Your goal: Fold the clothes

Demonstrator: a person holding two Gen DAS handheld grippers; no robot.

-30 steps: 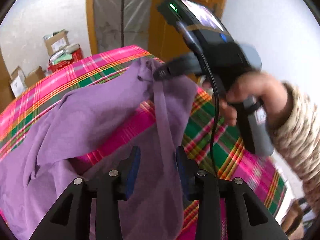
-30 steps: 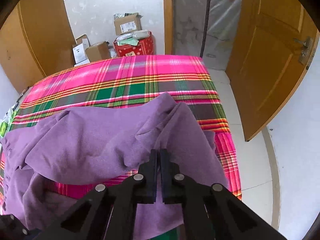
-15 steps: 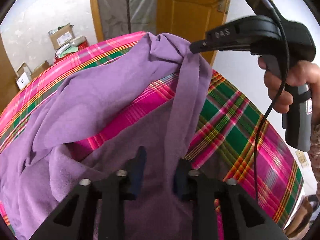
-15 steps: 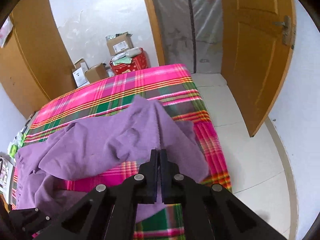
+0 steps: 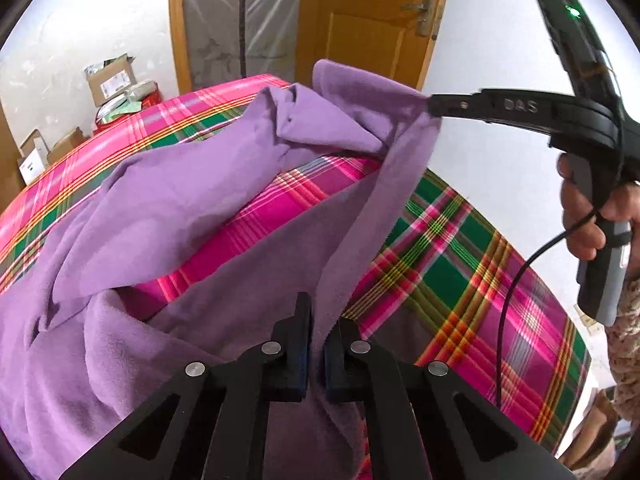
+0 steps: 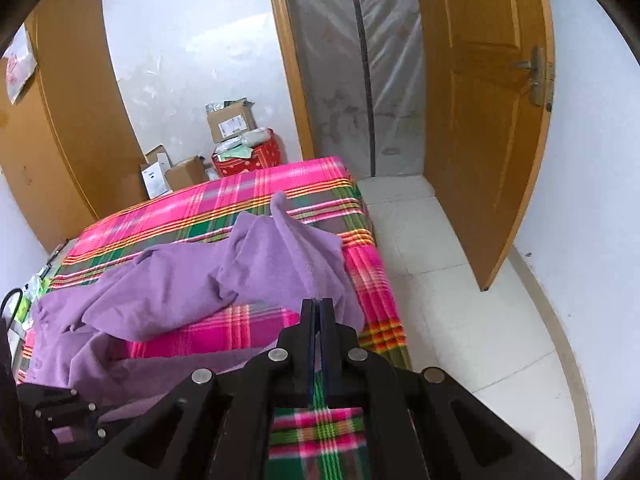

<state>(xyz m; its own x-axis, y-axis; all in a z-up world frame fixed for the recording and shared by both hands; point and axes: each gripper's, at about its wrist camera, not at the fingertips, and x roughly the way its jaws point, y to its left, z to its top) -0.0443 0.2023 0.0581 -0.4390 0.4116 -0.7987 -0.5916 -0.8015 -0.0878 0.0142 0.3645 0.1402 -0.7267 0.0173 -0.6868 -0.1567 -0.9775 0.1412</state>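
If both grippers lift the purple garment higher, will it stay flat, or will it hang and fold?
The purple garment probably hangs limp: between the right gripper and left gripper it already sags in soft folds. It looks light, and may drag across the plaid cover.

Purple fleece garment (image 5: 168, 208) rumpled across plaid-covered bed (image 5: 440, 248), one edge lifted taut off surface.
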